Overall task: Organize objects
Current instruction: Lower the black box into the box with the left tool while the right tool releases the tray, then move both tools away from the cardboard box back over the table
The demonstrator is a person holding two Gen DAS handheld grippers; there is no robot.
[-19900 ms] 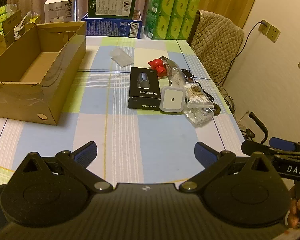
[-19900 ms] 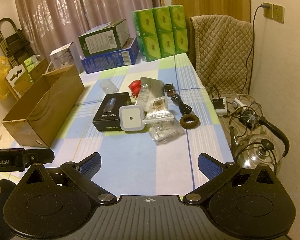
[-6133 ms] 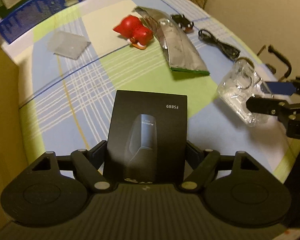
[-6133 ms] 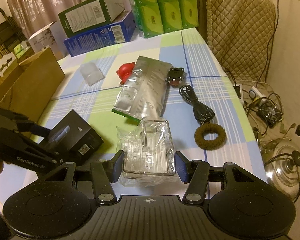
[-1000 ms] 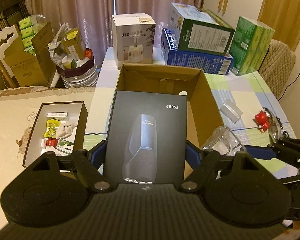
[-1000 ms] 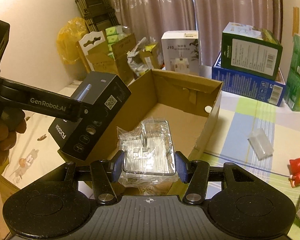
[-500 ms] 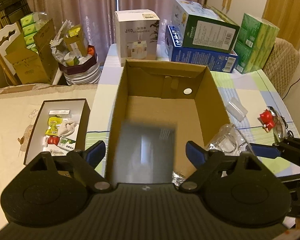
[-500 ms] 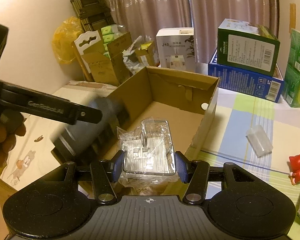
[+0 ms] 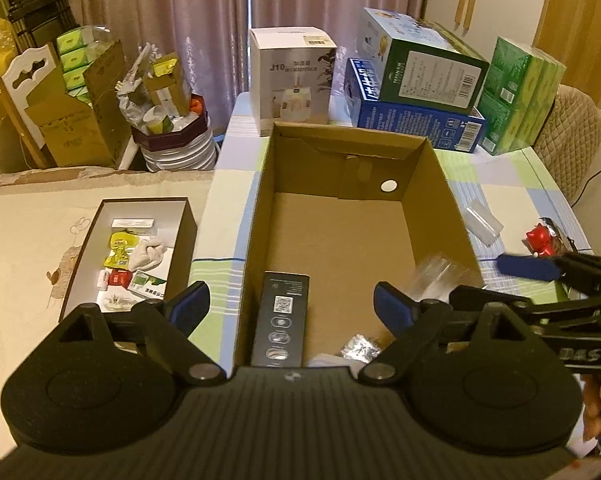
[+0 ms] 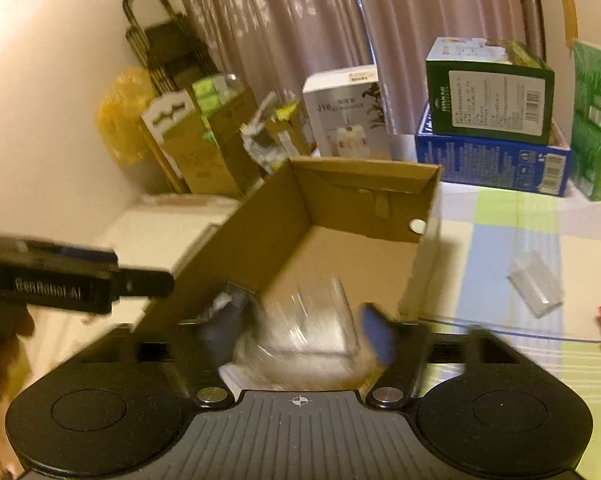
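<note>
Risk assessment: the clear plastic packet (image 10: 308, 328) sits blurred between the jaws of the right hand-held gripper (image 10: 300, 330), low over the near right corner of the cardboard box (image 9: 432, 216). The jaws appear parted, yet motion blur prevents confirmation; whether the packet is gripped or falling, I cannot tell. If let go this close to the right wall, it could catch the rim and tip out onto the surface (image 9: 512, 184). It could also land on the crumpled silver item (image 9: 358, 346) at the near end and settle crooked.

The left hand-held gripper (image 9: 288, 306) stands wide open and empty above the near edge of the box. The black product box (image 9: 281, 320) lies flat inside, along the left wall at the near end, its printed side with a QR code facing up. It is long, narrow and undamaged. The far half of the box floor is bare.
</note>
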